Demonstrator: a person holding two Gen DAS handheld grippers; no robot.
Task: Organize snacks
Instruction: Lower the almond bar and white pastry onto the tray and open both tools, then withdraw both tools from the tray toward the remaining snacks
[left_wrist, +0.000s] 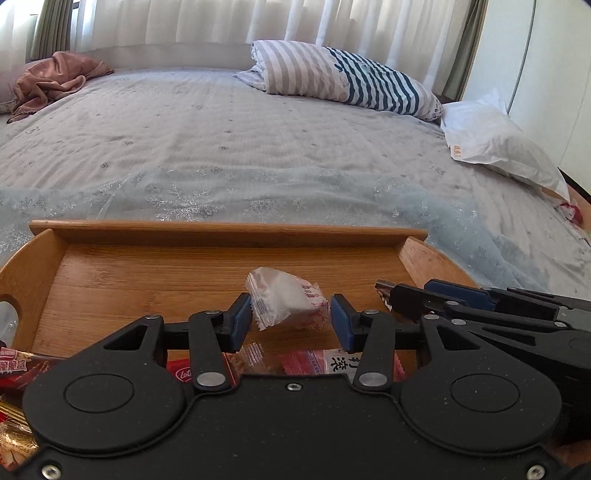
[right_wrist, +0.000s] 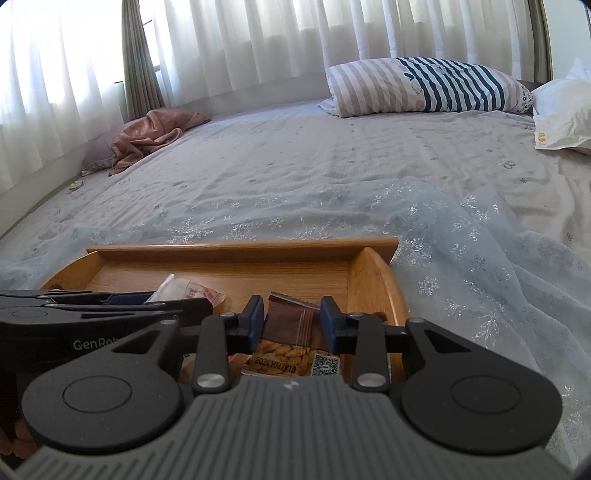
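Observation:
A wooden tray (left_wrist: 229, 232) lies on the bed, also in the right wrist view (right_wrist: 243, 245). A white snack packet with red print (left_wrist: 288, 301) lies on the tray floor. My left gripper (left_wrist: 291, 323) is open, its blue pads on either side of the packet and apart from it. My right gripper (right_wrist: 291, 319) has its blue pads against the sides of a brown nut packet (right_wrist: 291, 339) with a QR code, low over the tray's right end. The right gripper also shows in the left wrist view (left_wrist: 388, 291), the white packet in the right wrist view (right_wrist: 181, 288).
Several red snack packets (left_wrist: 310, 360) lie at the tray's near edge under my left gripper. The tray rests on a sheer snowflake cloth (right_wrist: 461, 236) over a grey bedsheet. A striped pillow (left_wrist: 343, 79), a white pillow (left_wrist: 495, 144) and a pink cloth (left_wrist: 51, 83) lie farther back.

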